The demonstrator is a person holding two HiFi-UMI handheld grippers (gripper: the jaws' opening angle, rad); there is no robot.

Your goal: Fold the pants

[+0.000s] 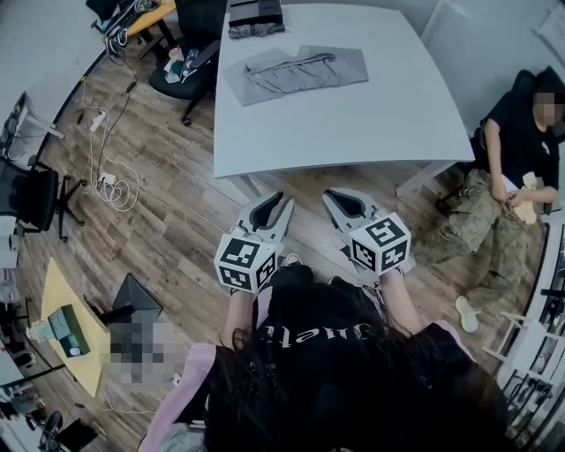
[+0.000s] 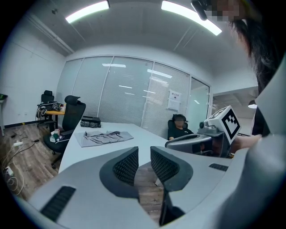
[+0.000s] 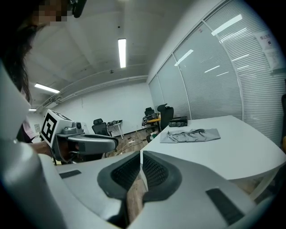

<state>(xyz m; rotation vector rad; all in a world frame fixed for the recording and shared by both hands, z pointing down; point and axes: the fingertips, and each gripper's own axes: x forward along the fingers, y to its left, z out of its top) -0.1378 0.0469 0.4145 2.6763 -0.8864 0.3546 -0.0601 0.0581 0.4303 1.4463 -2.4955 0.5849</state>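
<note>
The wood floor (image 1: pixel 177 221) fills the near half of the head view. Beyond it stands a wide white table (image 1: pixel 353 124), and a person sits low (image 1: pixel 516 150) off its right corner. The pants (image 1: pixel 293 71) – grey – lie flat on the far part of the table, left of its middle. They form a rough oblong with creases bunched along the centre, and just beyond them at the far edge sits a small dark folded pile (image 1: pixel 256 18).

Both tongs are held close to the body over the floor, well short of the table's near edge and pointing toward it. The left tongs (image 1: pixel 275 199) are slightly parted with nothing between them. The right tongs (image 1: pixel 339 194) are closed, or all but closed, and grip nothing.

The oblong could be pants already doubled over and left there, or pants spread ready for a fold – the creases fit either reading. In my judgement, a good result depends on the cloth: the edges should line up, and the bunched middle should lie smooth and not get trapped under a layer. From this distance neither pair of tongs can affect that.
</note>
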